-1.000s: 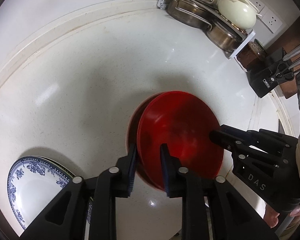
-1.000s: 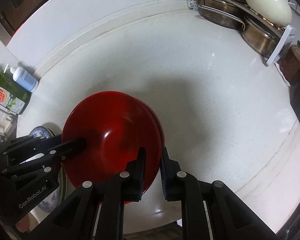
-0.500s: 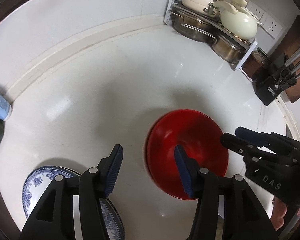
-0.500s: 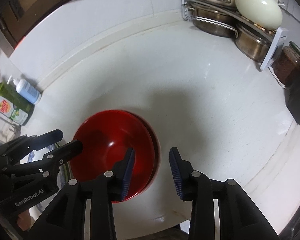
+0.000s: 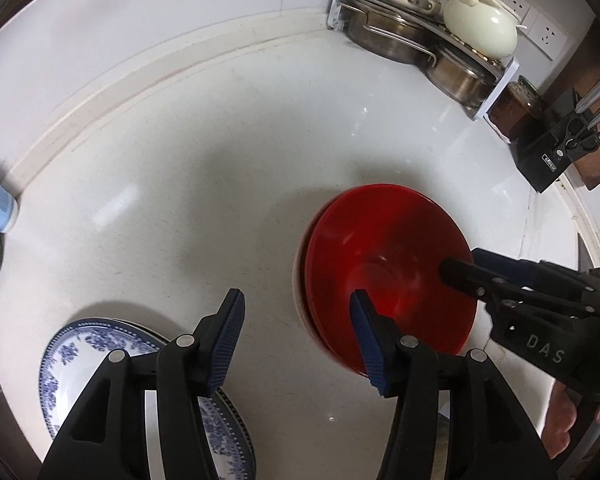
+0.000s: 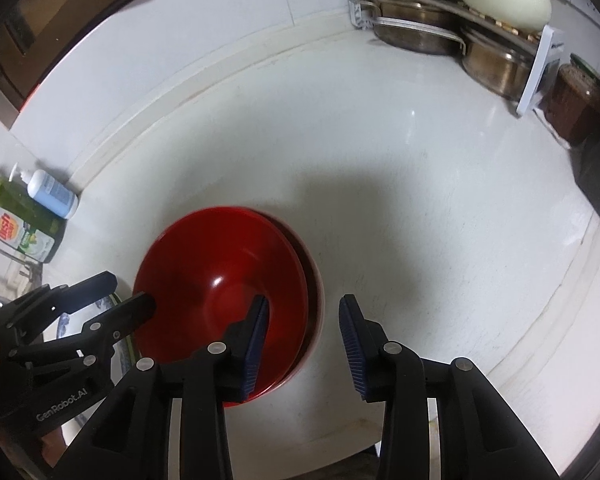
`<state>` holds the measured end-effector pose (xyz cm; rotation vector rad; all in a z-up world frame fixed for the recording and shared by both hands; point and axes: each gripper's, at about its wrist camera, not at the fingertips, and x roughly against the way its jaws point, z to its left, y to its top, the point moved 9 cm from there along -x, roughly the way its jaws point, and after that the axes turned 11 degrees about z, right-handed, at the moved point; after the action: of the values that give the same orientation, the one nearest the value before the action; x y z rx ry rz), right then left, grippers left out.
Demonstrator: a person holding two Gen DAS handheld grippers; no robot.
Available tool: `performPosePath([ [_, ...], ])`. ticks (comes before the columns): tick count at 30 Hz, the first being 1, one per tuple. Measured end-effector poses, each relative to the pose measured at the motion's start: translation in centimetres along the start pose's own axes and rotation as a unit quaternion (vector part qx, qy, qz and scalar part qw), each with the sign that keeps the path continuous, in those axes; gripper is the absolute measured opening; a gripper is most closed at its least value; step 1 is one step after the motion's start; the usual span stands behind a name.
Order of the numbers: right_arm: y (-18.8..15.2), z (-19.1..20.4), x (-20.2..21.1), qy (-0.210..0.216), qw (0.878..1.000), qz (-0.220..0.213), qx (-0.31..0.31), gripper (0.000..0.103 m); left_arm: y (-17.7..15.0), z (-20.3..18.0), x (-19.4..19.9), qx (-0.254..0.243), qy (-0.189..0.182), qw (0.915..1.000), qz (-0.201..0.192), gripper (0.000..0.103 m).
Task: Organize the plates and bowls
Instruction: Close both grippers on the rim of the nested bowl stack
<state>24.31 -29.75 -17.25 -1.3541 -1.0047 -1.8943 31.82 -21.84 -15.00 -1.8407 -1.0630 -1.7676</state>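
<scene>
Glossy red nested bowls [image 5: 388, 264] on speckled white counter [image 5: 220, 160], left tongs [image 5: 296, 340] wide, right tongs [image 6: 304, 336] wide, ribbed blue pads [image 5: 230, 344]

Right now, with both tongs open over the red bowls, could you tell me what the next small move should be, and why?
Probably swing the left tongs toward the blue-and-white plates. The red bowls already sit nested on the counter, and both the left and right tongs are open and empty, so the bowls look done while the plates lie just beside the left tongs, ungripped.
</scene>
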Motion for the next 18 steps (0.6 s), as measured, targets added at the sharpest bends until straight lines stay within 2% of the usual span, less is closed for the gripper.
performPosePath([
  [9, -0.6, -0.5, -2.0, 0.013, 0.999, 0.024, -0.022, 0.038, 0.5, 0.0, -2.1, -0.002, 0.01, 0.9998, 0.02, 0.052],
  [15, -0.7, -0.9, -3.0, 0.017, 0.999, 0.036, -0.029, 0.037, 0.7, 0.3, -3.4, 0.0, 0.012, 0.9993, 0.036, 0.044],
  [18, -0.7, -0.9, -3.4, 0.019, 0.998, 0.044, -0.033, 0.036, 0.6, 0.2, -3.8, 0.003, 0.002, 0.999, 0.046, 0.04],
])
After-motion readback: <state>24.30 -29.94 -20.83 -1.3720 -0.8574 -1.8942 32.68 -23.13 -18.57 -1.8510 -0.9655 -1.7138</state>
